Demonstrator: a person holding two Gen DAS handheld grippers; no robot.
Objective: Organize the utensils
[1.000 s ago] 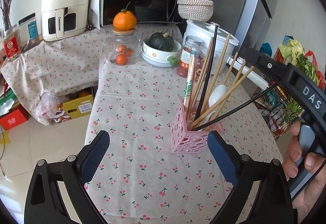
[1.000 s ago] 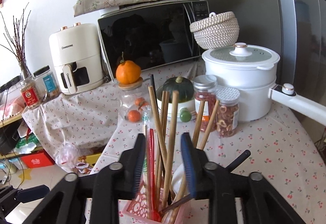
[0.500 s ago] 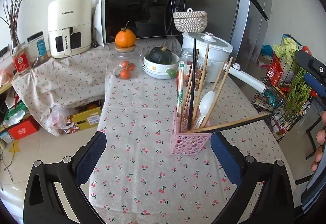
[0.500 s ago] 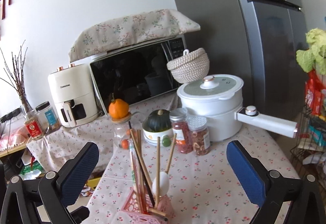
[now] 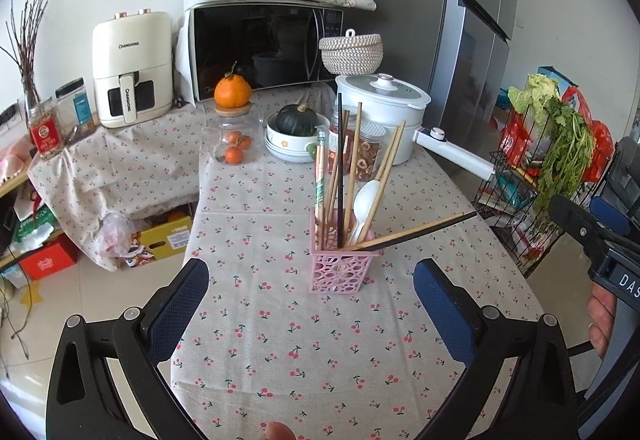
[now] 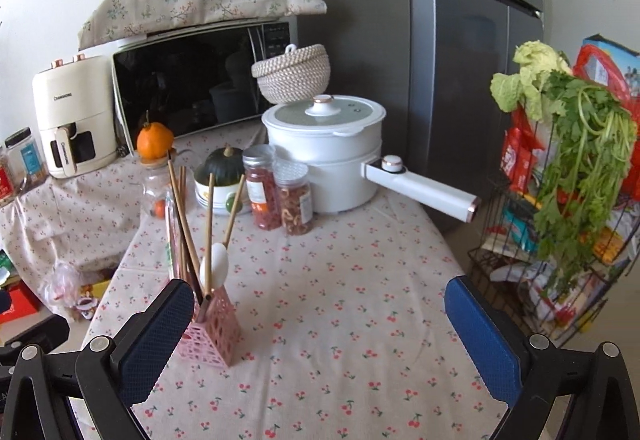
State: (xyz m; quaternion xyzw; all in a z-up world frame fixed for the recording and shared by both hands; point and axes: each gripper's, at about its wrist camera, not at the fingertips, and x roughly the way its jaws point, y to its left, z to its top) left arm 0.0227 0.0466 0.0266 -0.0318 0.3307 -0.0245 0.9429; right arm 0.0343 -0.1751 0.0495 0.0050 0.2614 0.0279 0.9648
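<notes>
On the cherry-print surface [image 5: 304,340] stands a pink holder [image 5: 340,269], upright, near the middle of the cloth. It carries wooden chopsticks [image 5: 354,156], one black chopstick [image 5: 340,168] standing nearly straight, a white spoon [image 5: 364,200] with its bowl up, and a wrapped pair in a green-printed paper sleeve [image 5: 320,176]. One dark-tipped chopstick [image 5: 416,231] lies tipped low across the holder's rim, pointing out toward the right edge of the surface.

Left claw [image 5: 312,304]: jaws spread wide, nothing between them, hovering short of the holder, apart from it. Left wrist view also shows the right tool's black body at far right, with a hand [image 5: 602,320] gripping it.

Right claw [image 6: 320,336]: jaws spread wide, holding nothing. In the right wrist view the holder [image 6: 212,328] sits just beside the left-side pad [image 6: 160,336]; contact cannot be judged.

Behind the holder: two jars of dried food [image 5: 360,154], a white pot [image 5: 380,112] with a long handle, a bowl holding a green squash [image 5: 298,120], a glass jar with an orange [image 5: 233,92] on its lid. Further back, a microwave [image 5: 264,44] under a flowered cover, a woven basket [image 5: 351,54], an air fryer [image 5: 130,68]. A wire rack [image 6: 560,240] with leafy greens stands off the right end of the surface, beside a grey fridge [image 6: 460,60].
</notes>
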